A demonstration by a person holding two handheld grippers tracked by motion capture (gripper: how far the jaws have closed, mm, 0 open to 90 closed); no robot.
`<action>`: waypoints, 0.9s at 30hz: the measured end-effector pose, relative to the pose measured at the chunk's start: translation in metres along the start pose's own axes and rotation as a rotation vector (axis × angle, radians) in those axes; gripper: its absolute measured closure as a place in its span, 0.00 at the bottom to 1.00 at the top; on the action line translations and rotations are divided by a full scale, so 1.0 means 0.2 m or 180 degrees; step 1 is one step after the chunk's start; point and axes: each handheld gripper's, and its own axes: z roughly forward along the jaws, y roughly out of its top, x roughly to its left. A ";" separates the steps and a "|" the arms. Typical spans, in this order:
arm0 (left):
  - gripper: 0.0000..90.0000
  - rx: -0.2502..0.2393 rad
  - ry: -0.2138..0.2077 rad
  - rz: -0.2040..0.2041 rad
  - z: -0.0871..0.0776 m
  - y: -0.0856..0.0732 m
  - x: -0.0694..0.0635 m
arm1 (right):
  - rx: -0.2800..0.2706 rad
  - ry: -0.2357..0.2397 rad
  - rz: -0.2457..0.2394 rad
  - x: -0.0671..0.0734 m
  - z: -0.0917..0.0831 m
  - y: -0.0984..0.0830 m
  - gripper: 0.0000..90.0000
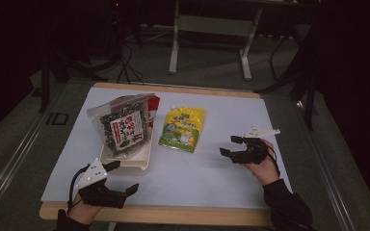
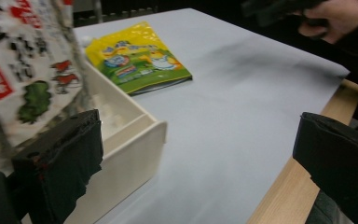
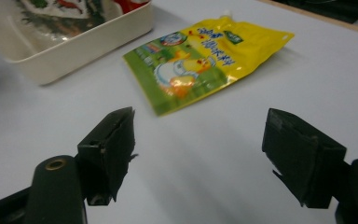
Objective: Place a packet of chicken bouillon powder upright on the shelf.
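Two grippers near the snack bags

The left gripper (image 1: 120,177) is open by the white tray (image 1: 142,159). The right gripper (image 1: 231,146) is open too, empty, near the yellow bag (image 1: 182,129) on the table (image 1: 212,178).

You're at a dim lab or studio workspace: a wooden table (image 1: 173,214) under a white sheet (image 1: 212,168), a metal stand (image 1: 212,29) and cables (image 1: 125,62) at upper centre.
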 end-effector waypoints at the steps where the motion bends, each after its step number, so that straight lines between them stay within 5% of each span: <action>1: 0.04 0.0014 -0.0019 0.0007 0.01 0.00 0.00 | 0.0002 0.0006 0.0006 0.00 0.02 0.01 0.29; 17: 0.04 0.0108 -0.0154 0.0084 0.11 -0.06 -0.05 | 0.0113 -0.0063 0.0107 -0.07 0.34 0.13 0.38; 27: 0.04 0.0126 -0.0190 0.0142 0.12 -0.08 -0.07 | 0.0267 -0.0142 0.0282 -0.20 0.53 0.18 0.41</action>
